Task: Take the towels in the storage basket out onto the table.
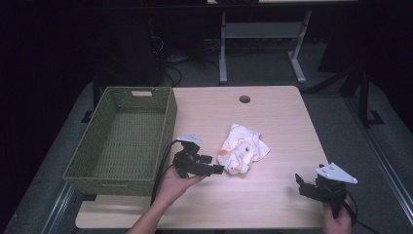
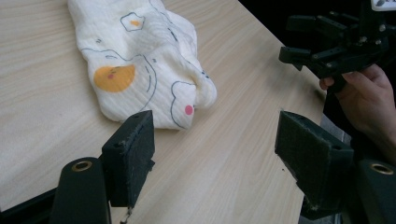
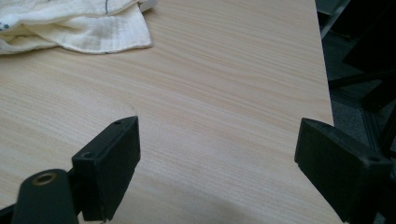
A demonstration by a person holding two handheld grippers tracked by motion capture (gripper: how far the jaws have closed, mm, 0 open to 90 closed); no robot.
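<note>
A crumpled white cloth [image 1: 241,146] printed with orange and pink shapes lies in the middle of the light wooden table [image 1: 277,122]. My left gripper [image 1: 214,165] hovers just left of the cloth and stands open with nothing between its jaws. In the left gripper view the cloth [image 2: 140,51] lies just beyond the left gripper [image 2: 217,130], apart from the pads. My right gripper [image 1: 301,185] is held near the table's front right corner, open and empty. It also shows far off in the left gripper view [image 2: 292,39]. The right gripper view has the cloth's edge [image 3: 70,23] at upper left, well beyond the right gripper [image 3: 219,140].
A green woven basket [image 1: 168,131] stands on the table's left side, close behind my left hand. A round cable hole [image 1: 244,99] sits near the far edge. Desk legs and cables stand on the dark floor beyond.
</note>
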